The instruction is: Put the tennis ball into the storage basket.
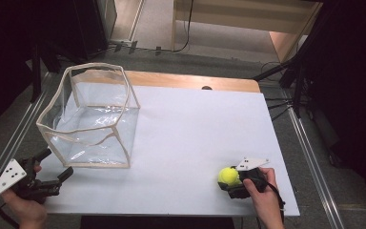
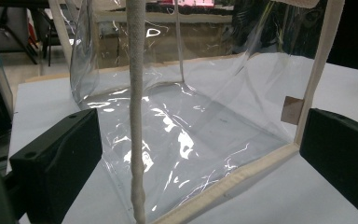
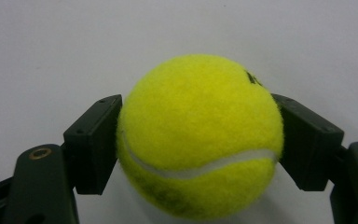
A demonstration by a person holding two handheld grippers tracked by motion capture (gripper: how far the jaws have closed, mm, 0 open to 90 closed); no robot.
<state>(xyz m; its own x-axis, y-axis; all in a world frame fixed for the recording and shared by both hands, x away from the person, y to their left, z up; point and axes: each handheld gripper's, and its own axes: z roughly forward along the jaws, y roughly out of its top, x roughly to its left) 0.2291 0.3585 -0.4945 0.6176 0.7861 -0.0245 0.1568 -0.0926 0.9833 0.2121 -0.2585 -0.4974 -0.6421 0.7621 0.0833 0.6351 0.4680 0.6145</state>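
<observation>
Item count: one ball (image 1: 228, 176), one clear bag (image 1: 89, 117), two grippers. The ball is yellow-green and sits near the front right corner of the white surface (image 1: 195, 129). The right gripper (image 1: 232, 183) grasps it: in the right gripper view both jaws press against the ball's sides. The left gripper (image 1: 57, 168) sits at the front left, jaws released and spread, just beside the bag's near corner. The bag stands open-topped on the left.
</observation>
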